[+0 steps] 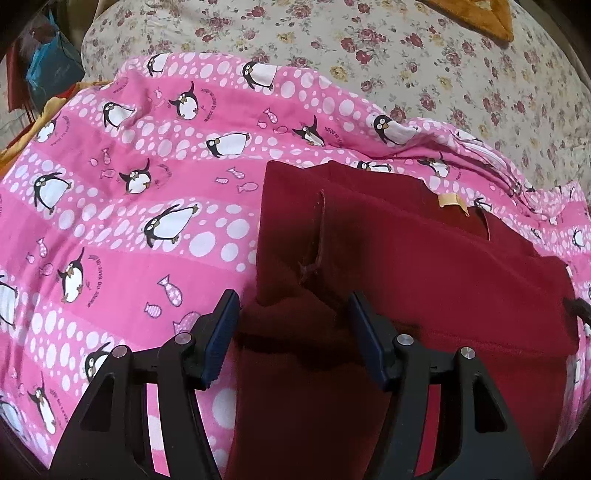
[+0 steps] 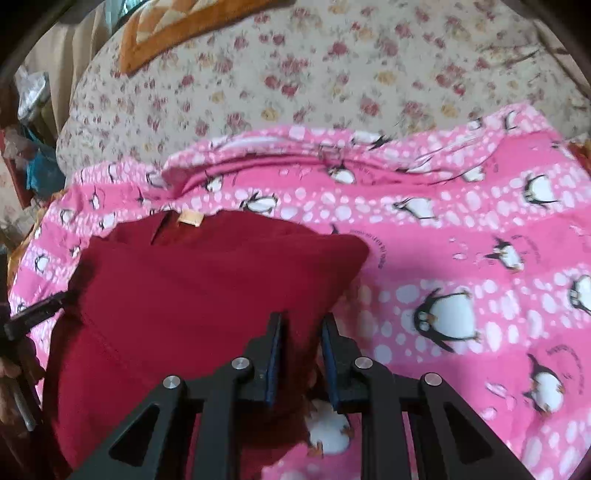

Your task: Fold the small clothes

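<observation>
Left wrist view, bottom centre: your left gripper has its jaws wide apart, with a bunched fold of the dark red garment sitting between the blue pads. The pads don't press the cloth; there is a gap on both sides.

Right wrist view, bottom centre: your right gripper has its jaws narrow, with the garment's right edge running down between them. Can't tell whether the pads actually pinch it, as that frame is motion-blurred.

The garment lies centre to right in the left view and centre-left in the right view, spread on the pink penguin-print sheet. A seam flap with a loose thread stands up just past the left gripper. At its far edge sits a small tan label, with a slit-like opening just right of it. In the right view the label shows at upper left of the garment.

The pink sheet surrounds the garment on all sides, rumpled into a ridge at the far edge. Beyond it is the floral bedcover, cream with red roses. An orange-edged cloth lies on it at the top right of the left view. A blue bag hangs at upper left, off the bed.

The left gripper's tip shows at the left edge of the right view, touching the garment's side.
</observation>
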